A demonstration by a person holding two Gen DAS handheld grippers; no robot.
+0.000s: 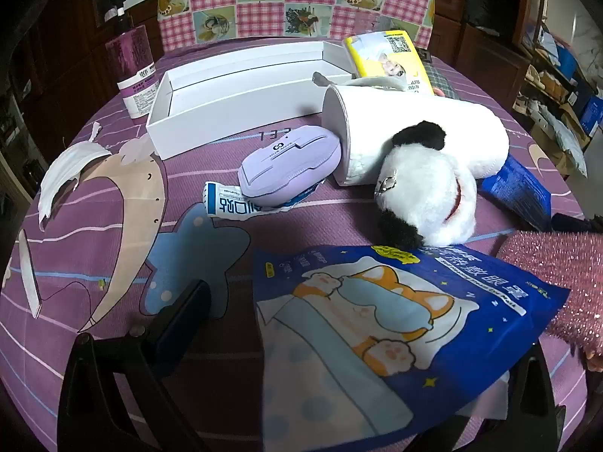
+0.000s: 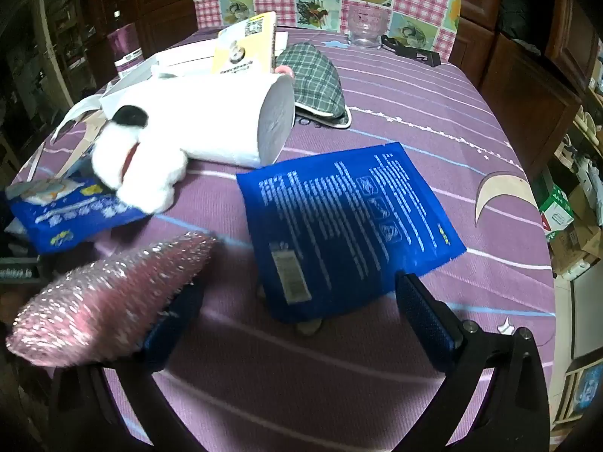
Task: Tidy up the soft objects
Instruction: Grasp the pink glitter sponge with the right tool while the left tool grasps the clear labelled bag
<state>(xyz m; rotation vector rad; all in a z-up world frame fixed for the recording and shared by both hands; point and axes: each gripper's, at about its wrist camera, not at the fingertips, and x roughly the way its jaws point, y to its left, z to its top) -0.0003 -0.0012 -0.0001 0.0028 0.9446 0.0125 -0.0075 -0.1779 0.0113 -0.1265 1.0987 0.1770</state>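
Left tool: jaws spread wide, nothing gripped; the large blue eye-mask pouch lies flat on the worktop across the gap between them, its long axis running from the near left toward the far right. Right tool: jaws likewise spread wide and empty; the pink glittery sleeve crosses in front of its left finger. A second blue pouch lies printed side up just ahead of this tool, long axis running from the near left to the far right, well clear of both fingers. Beyond the large pouch, the white plush dog lies on its side, its black ear touching the pouch's far edge. The dog leans against a white paper roll lying on its side, long axis crossing the worktop left to right. At the roll's left end sits a lilac folded mask resting on a torn white wrapper. Farther back: an open white box, empty so far as visible, with a yellow packet at its right end. A green plaid cloth item lies behind the roll, and a purple bottle stands left of the box.
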